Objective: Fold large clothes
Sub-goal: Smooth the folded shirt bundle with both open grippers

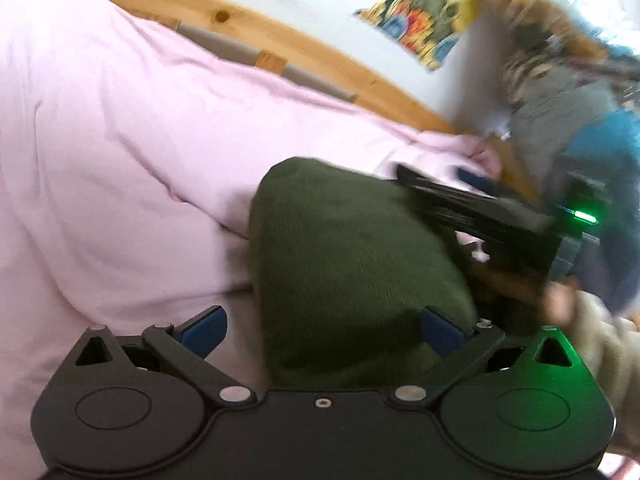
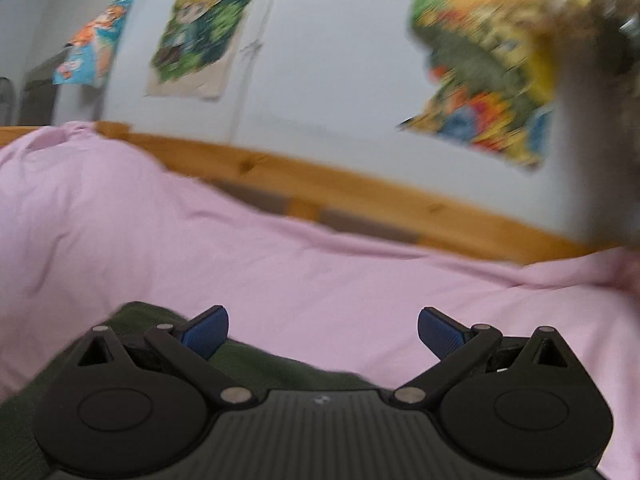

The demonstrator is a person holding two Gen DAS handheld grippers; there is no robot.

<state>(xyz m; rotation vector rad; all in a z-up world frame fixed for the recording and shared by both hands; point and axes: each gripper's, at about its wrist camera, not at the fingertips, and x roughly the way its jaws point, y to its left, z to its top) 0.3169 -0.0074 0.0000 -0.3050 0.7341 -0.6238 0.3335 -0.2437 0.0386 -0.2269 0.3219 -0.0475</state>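
A dark green garment (image 1: 344,248) lies folded into a thick bundle on the pink bedsheet (image 1: 112,152). My left gripper (image 1: 323,330) is open, its blue pads wide apart, with the near end of the bundle between them. The right gripper's black body (image 1: 480,216) shows at the bundle's right side, held by a hand. In the right wrist view my right gripper (image 2: 323,332) is open and empty above the pink sheet (image 2: 320,272), with the green garment (image 2: 260,368) under its left finger.
A wooden bed frame (image 1: 304,44) runs along the far side of the bed against a white wall with colourful posters (image 2: 200,28). A pile of clothes (image 1: 580,112) lies at the right.
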